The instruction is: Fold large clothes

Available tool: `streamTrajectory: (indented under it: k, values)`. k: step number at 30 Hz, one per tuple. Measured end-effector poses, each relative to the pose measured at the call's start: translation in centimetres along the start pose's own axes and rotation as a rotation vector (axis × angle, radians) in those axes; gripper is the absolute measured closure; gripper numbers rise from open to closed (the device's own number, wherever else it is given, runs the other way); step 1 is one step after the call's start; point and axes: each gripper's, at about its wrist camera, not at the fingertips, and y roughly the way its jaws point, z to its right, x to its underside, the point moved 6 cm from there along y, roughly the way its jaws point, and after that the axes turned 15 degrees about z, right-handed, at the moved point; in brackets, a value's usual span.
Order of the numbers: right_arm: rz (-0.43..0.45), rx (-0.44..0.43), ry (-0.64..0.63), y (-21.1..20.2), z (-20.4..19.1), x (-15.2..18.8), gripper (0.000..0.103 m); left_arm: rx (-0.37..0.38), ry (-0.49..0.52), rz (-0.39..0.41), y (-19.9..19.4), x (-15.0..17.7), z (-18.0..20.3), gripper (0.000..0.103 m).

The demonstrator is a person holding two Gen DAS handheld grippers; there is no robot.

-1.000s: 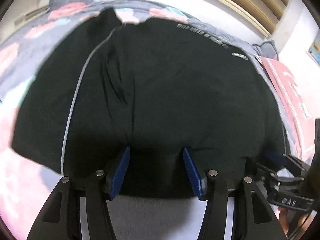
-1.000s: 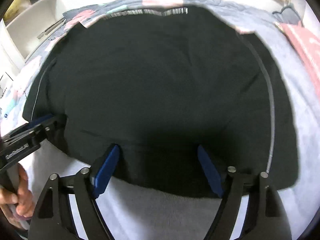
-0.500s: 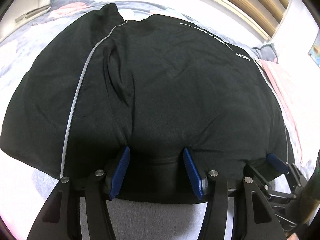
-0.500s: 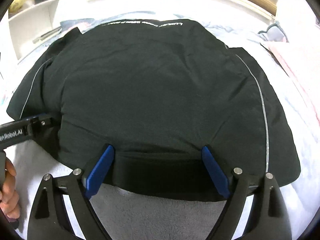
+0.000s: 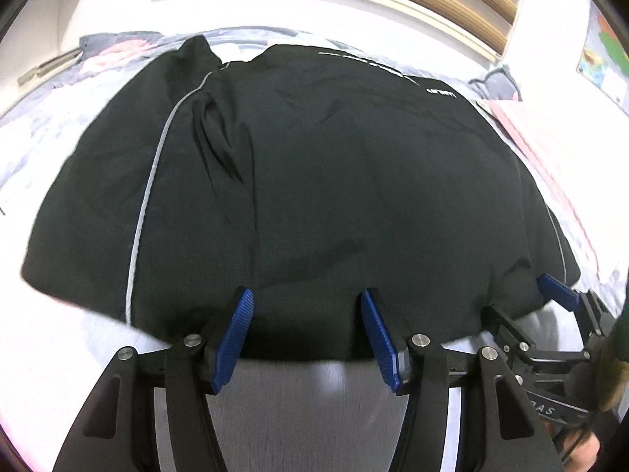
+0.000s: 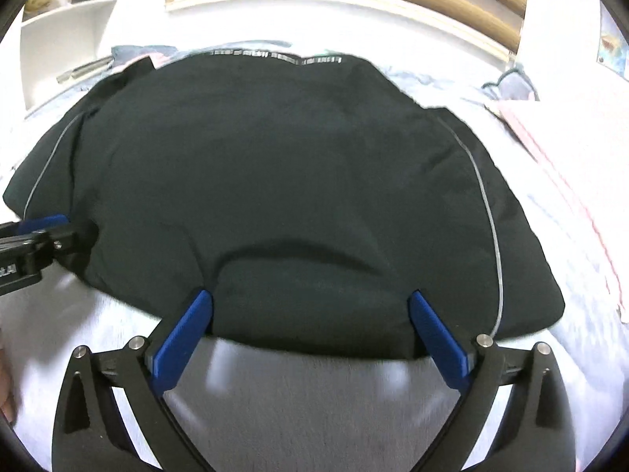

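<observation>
A large black garment [image 5: 334, 181] with thin grey piping and white lettering near its far edge lies spread on a bed; it also fills the right wrist view [image 6: 283, 181]. My left gripper [image 5: 306, 310] is open, its blue pads either side of the garment's near hem. My right gripper [image 6: 310, 310] is open wider, also straddling the near hem. The right gripper shows at the right edge of the left wrist view [image 5: 558, 295]; the left gripper shows at the left edge of the right wrist view [image 6: 43, 224].
The bed has a pale grey fleece cover [image 6: 314, 401] near me and a floral quilt [image 5: 118, 47] at the far side. A pink cloth [image 5: 550, 149] lies right of the garment. White shelves [image 6: 59, 51] and a wall stand beyond.
Both grippers have drawn back and lowered; the garment now lies flatter and more of the far wall shows. The right gripper's jaws have opened wider.
</observation>
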Motion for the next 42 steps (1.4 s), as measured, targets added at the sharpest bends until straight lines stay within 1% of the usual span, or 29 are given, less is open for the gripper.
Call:
streamTrajectory:
  k: [2, 4, 5, 7, 9, 12, 14, 16, 18, 22, 24, 27, 29, 32, 36, 39, 42]
  values:
    - [-0.021, -0.011, 0.019, -0.7, 0.2, 0.4, 0.003, 0.026, 0.003, 0.000, -1.4, -0.5, 0.4, 0.044]
    - [-0.032, -0.063, 0.048, -2.1, 0.5, 0.7, 0.003, 0.068, -0.011, 0.006, -3.1, -1.2, 0.2, 0.044]
    - [-0.035, -0.083, 0.060, -2.6, 0.7, 0.8, 0.003, 0.076, -0.013, 0.012, -3.9, -1.8, -0.1, 0.044]
    - [-0.029, -0.114, 0.092, -4.0, 1.7, 0.5, 0.003, 0.070, -0.010, 0.019, -5.1, -3.1, -1.1, 0.044]
    - [-0.005, -0.128, 0.124, -5.3, 3.4, -0.6, 0.003, 0.053, -0.008, 0.027, -6.1, -4.6, -2.3, 0.044]
    - [0.030, -0.111, 0.142, -6.6, 6.2, -2.6, 0.003, 0.058, 0.002, 0.057, -7.2, -7.5, -4.3, 0.044]
    - [0.041, -0.095, 0.163, -6.8, 8.7, -4.3, 0.002, 0.022, 0.020, 0.066, -7.4, -8.8, -5.4, 0.044]
    - [0.045, -0.075, 0.185, -6.3, 11.5, -5.6, 0.002, -0.023, 0.027, 0.058, -7.1, -10.1, -6.8, 0.044]
    - [0.042, -0.054, 0.197, -5.7, 13.6, -6.4, 0.002, -0.041, 0.024, 0.057, -6.4, -11.3, -8.1, 0.044]
    - [0.023, -0.037, 0.229, -3.7, 17.6, -7.2, 0.002, -0.110, 0.040, 0.050, -4.4, -12.3, -10.0, 0.044]
    - [0.001, -0.042, 0.249, -2.7, 18.8, -7.1, 0.002, -0.121, 0.033, 0.037, -3.2, -12.4, -10.8, 0.044]
    - [-0.033, -0.076, 0.294, -1.0, 20.2, -7.0, 0.002, -0.133, 0.017, 0.018, -1.7, -12.4, -11.7, 0.044]
    - [-0.049, -0.102, 0.307, -0.4, 20.7, -6.8, 0.002, -0.136, 0.014, 0.009, -1.0, -12.3, -12.0, 0.044]
    - [-0.060, -0.117, 0.312, 0.9, 21.1, -6.9, 0.002, -0.146, 0.024, -0.002, 0.0, -12.3, -12.1, 0.044]
    - [-0.076, -0.157, 0.307, 2.5, 20.6, -7.2, 0.002, -0.140, 0.037, -0.020, 1.3, -12.2, -12.3, 0.044]
    - [-0.096, -0.181, 0.290, 3.7, 20.1, -7.2, 0.002, -0.141, 0.050, -0.065, 3.0, -11.9, -13.1, 0.044]
    - [-0.119, -0.212, 0.290, 5.2, 19.8, -7.1, 0.002, -0.092, 0.031, -0.096, 4.0, -11.9, -13.3, 0.044]
